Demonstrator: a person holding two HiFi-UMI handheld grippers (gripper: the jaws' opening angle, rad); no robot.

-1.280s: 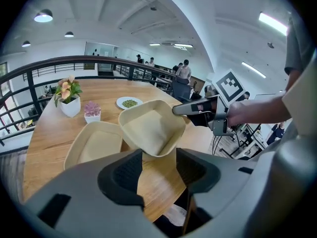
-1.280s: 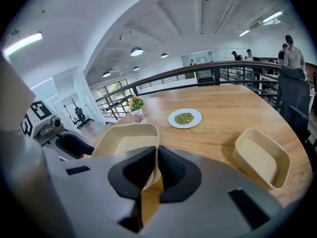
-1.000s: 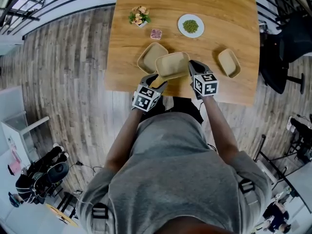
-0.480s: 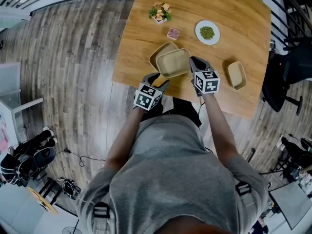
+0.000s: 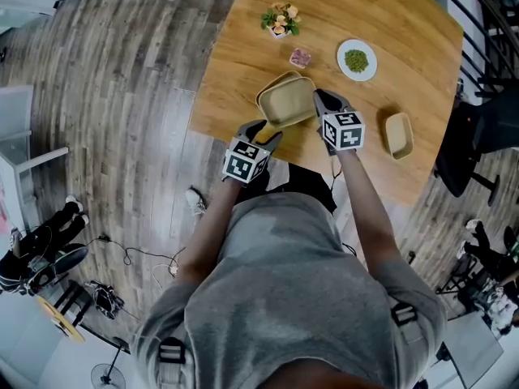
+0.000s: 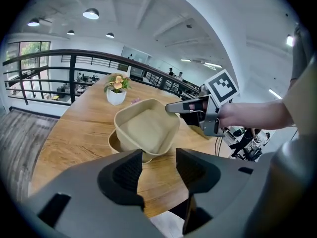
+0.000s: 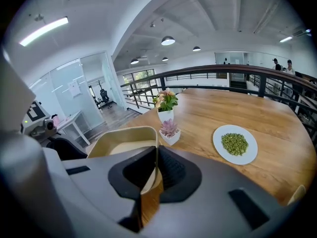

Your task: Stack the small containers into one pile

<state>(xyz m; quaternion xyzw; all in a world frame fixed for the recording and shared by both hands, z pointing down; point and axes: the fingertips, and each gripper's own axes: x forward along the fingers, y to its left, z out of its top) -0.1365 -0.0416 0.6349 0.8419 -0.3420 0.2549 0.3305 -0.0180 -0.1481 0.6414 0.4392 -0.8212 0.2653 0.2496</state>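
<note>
Right gripper: clenched on the near rim of the held tray, wall pinched between the pads. The tray hangs tilted, its far end low, just above the lower tray, which sits on the table. From the left gripper view the two overlap but do not line up; the held one sits skewed to one side. I cannot tell whether they touch.

Left gripper: released, jaws wide, nothing between them. It hovers at the table's near edge, just short of both trays.

Third tray: alone, well apart on the right side of the table, not yet in the pile.

Step in hand, as I judge it: seating the held tray into the lower one.

- Square up the corners first, then level the tray so it drops in flat, not nose first.
- Lower until the walls nest before letting go. A one-rim pinch lets the tray swing, so move slowly.
- The free left gripper could steady the lower tray if it slides.
- Keep clear of the plate beyond.
</note>
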